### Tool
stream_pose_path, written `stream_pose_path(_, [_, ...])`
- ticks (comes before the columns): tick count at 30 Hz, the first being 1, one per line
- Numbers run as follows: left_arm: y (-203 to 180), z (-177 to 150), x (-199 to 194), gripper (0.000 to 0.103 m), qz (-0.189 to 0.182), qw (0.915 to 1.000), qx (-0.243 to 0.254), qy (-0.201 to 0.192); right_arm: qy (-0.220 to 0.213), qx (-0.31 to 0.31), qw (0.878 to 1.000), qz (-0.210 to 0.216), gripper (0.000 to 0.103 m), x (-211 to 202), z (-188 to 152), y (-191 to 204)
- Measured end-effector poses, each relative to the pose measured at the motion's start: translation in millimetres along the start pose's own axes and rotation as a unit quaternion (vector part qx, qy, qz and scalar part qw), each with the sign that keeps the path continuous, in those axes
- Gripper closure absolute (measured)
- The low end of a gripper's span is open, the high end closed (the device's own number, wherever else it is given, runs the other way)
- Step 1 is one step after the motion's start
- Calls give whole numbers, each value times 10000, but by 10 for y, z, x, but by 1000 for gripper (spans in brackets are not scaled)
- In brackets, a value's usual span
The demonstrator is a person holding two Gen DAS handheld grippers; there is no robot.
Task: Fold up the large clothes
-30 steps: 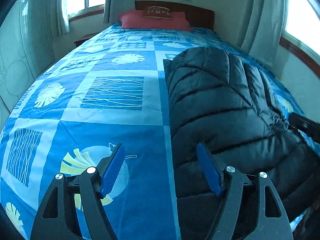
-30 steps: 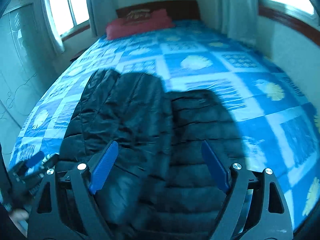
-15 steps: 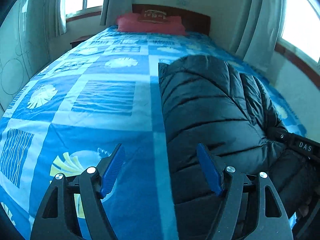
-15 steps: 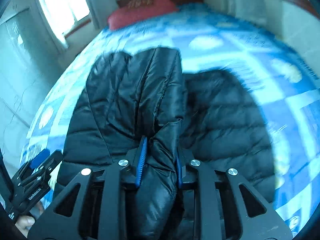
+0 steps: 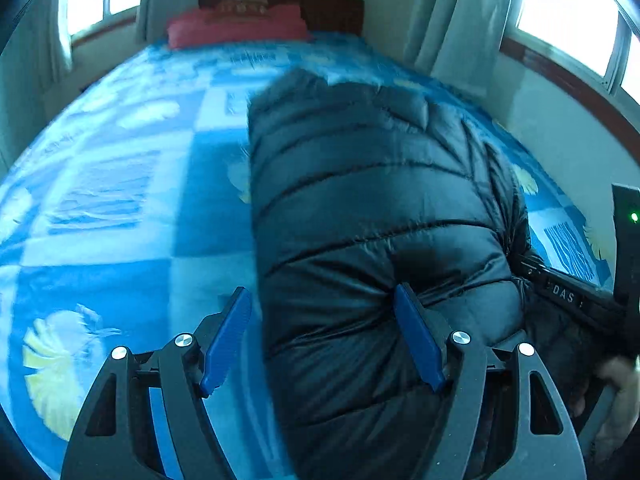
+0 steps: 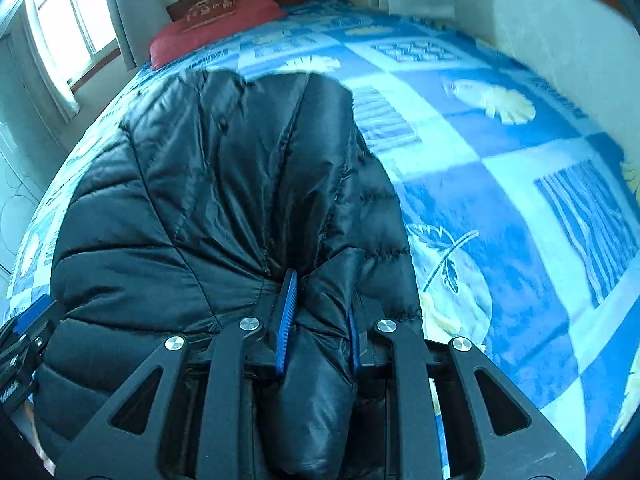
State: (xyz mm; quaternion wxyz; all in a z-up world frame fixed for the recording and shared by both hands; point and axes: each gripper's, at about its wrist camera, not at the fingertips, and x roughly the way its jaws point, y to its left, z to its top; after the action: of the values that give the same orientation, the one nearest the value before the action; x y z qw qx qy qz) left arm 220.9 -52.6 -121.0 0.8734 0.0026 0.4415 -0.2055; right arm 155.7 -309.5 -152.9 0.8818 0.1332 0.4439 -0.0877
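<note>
A black quilted puffer jacket [image 5: 372, 216] lay on a bed covered with a blue patchwork bedspread with pale leaf prints [image 5: 120, 200], filling the centre and right of the left wrist view and the left half of the right wrist view. In the right wrist view, the right claw [image 6: 318, 312] at the bottom centre was clenched on a bunched fold of the jacket [image 6: 224, 184], with the fabric squeezed between its 2 blue pads [image 6: 286, 320] and puckering outward from the grip. In the left wrist view, the left claw [image 5: 320, 336] at the bottom stood released, its 2 blue pads [image 5: 226, 336] spread wide: the jacket's left edge sat between them, the right pad just touching the puffed fabric, the left pad over bare bedspread. The right claw's black frame [image 5: 576, 296] showed at the right edge of that view, with part of a hand [image 5: 616, 392] below it. A red pillow [image 6: 216, 20] lay against a dark wooden headboard [image 5: 332, 10] at the top of both views, between curtained windows [image 5: 568, 12].
</note>
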Motion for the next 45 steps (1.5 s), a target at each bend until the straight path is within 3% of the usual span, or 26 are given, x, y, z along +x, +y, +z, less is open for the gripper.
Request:
stream_pose_path(7, [-45, -35, 177, 31, 204, 9996, 163, 75, 14, -18, 10000, -50, 83, 36, 19, 1])
stream_pose_path(8, [-39, -33, 160, 31, 191, 9997, 155, 63, -8, -28, 10000, -31, 81, -14, 27, 9])
stream_pose_path(11, [-34, -44, 75, 31, 234, 9994, 235, -42, -192, -136, 9989, -417, 57, -273, 45, 44])
stream_pose_path(14, [-62, -47, -27, 31, 317, 9991, 249, -103, -601, -215, 9965, -534, 57, -670, 21, 113])
stream_pose_path(16, [-70, -60, -117, 31, 343, 9991, 194, -163, -800, -435, 9945, -512, 60, -868, -31, 236])
stream_pose_path(18, [-29, -92, -257, 31, 323, 9991, 28, -268, -781, -663, 9943, -308, 82, -965, -102, 369])
stream_pose_path(19, [-4, -114, -319, 31, 314, 9990, -59, -314, -710, -795, 9941, -192, 84, -982, -169, 449])
stream_pose_path(23, [84, -240, -571, 31, 146, 9974, -432, -553, -401, -1044, 9935, -200, 86, -846, -392, 552])
stream_pose_path(28, [131, -356, -149, 32, -47, 9983, -555, 160, 101, -680, 9976, -124, 86, -492, -596, 397])
stream_pose_path(32, [90, -391, 0, 32, 9, 9988, -457, 202, 66, -522, 9986, -99, 86, -401, -653, 354])
stream_pose_path(37, [143, -295, -252, 37, -46, 9989, -393, 260, 132, -433, 9990, 15, 85, -686, -460, 344])
stream_pose_path(39, [232, -181, -440, 37, -88, 9986, -526, 6, -73, -440, 9990, 98, 80, -872, -322, 359])
stream_pose_path(41, [288, -29, -523, 37, -135, 9977, -644, -185, -363, -402, 9981, 289, 71, -1026, -54, 376])
stream_pose_path(45, [345, 437, -372, 36, -141, 9956, -822, -439, -597, -242, 9968, 472, 70, -892, 527, 391])
